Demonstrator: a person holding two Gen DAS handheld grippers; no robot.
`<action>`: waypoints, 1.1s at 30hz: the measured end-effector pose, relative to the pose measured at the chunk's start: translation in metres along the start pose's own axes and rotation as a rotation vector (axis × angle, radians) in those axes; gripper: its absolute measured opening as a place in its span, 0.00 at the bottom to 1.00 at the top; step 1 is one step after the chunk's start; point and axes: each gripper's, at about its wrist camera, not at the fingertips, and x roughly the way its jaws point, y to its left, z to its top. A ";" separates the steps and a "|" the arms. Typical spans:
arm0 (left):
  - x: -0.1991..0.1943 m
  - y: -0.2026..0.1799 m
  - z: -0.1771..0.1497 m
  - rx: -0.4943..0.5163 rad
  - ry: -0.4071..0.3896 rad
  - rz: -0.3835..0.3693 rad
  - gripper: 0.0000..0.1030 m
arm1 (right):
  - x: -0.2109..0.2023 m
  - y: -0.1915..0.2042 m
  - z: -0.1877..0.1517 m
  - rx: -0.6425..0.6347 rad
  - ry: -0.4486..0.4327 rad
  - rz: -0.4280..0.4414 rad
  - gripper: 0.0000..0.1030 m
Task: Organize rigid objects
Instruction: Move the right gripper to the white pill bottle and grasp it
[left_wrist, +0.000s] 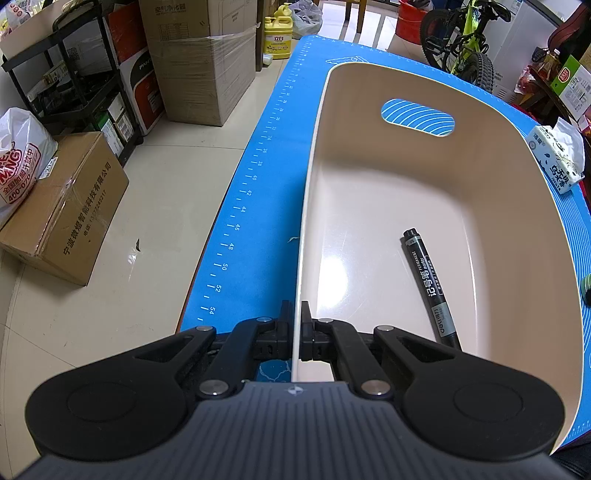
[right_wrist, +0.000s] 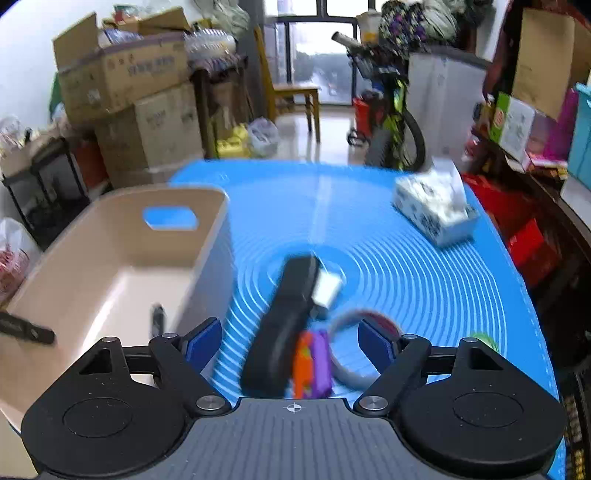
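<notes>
A beige plastic bin (left_wrist: 369, 206) with a handle slot stands on the blue mat (left_wrist: 266, 206). My left gripper (left_wrist: 295, 321) is shut on the bin's near rim. A black marker pen (left_wrist: 430, 288) lies on the bin's floor. In the right wrist view the bin (right_wrist: 110, 266) is at the left, with the marker (right_wrist: 158, 320) inside. My right gripper (right_wrist: 291, 341) is open above the mat (right_wrist: 424, 280), over a long black object (right_wrist: 284, 321), an orange and purple toy (right_wrist: 312, 363) and a white ring (right_wrist: 351, 369). This view is blurred.
A tissue pack (right_wrist: 436, 206) lies at the mat's far right, also in the left wrist view (left_wrist: 557, 158). A green item (right_wrist: 484, 339) sits near the right fingers. Cardboard boxes (left_wrist: 62, 210), a black shelf, a yellow jug (left_wrist: 279, 37) and a bicycle (left_wrist: 469, 44) stand around the table.
</notes>
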 end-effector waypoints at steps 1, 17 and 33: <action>0.000 0.000 0.000 0.000 0.000 0.000 0.03 | 0.003 -0.002 -0.005 0.003 0.013 -0.005 0.83; 0.000 0.000 0.000 0.001 -0.001 0.002 0.03 | 0.039 -0.006 -0.062 -0.001 0.171 -0.020 0.90; 0.001 -0.001 -0.001 0.001 0.003 0.004 0.03 | 0.061 -0.010 -0.072 0.037 0.163 -0.010 0.85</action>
